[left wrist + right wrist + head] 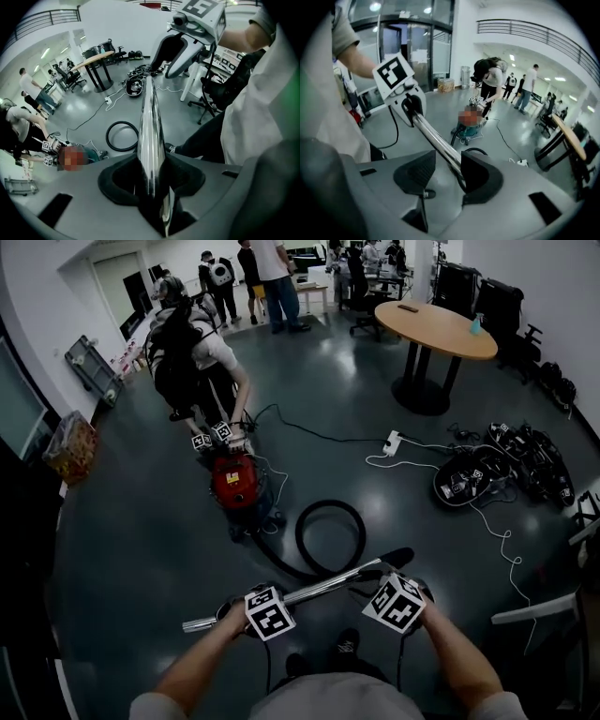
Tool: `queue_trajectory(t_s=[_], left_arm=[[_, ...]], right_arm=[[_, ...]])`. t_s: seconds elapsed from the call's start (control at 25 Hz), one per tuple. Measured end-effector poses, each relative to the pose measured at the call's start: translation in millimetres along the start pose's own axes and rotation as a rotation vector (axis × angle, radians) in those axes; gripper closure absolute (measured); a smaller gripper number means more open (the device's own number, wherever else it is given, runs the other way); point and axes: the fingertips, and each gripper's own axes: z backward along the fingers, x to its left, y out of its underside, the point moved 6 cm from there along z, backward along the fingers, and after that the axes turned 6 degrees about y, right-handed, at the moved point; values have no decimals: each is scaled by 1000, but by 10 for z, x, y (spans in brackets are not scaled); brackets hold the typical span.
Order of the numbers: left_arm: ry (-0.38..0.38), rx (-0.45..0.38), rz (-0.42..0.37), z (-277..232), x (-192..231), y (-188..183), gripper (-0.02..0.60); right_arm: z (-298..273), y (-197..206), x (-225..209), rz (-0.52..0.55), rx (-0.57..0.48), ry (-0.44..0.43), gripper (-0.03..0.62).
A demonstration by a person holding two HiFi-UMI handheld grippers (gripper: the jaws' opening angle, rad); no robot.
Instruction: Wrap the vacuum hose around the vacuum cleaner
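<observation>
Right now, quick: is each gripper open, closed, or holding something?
Left gripper: closed on the metal tube.
Right gripper: open; the tube lies between its jaws, against one pad only.

left gripper [152,179] clamps tube [150,119]; right gripper [447,172] jaws apart

Head view steeply down; both gripper views close along the shared metal wand [319,589]

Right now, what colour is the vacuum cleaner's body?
The vacuum cleaner has a red body; the head view shows it best.
</observation>
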Motion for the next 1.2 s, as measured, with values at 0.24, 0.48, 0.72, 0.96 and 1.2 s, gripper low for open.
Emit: queue_trajectory(t_s=[0.24,0.48,0.72,0.96,1.2], left_arm=[[-13,-55,170,-133,102,-158,417],[-31,-122,315,-122,143,-233,417],[-49,-217,431,-93,290,-188,417],[-56,-286,500,-36,536,-144,416],[-38,-344,523,10,774,7,416]], right_arm=[[25,338,-286,-271,-106,-68,428],[-148,334,-416,-502,-215,-174,430],[-482,87,-411,-688,-278,-233,428],[-966,-171,-443,-983,-315,-350,358],[-1405,-550,-310,-1188,-349,-448,310]])
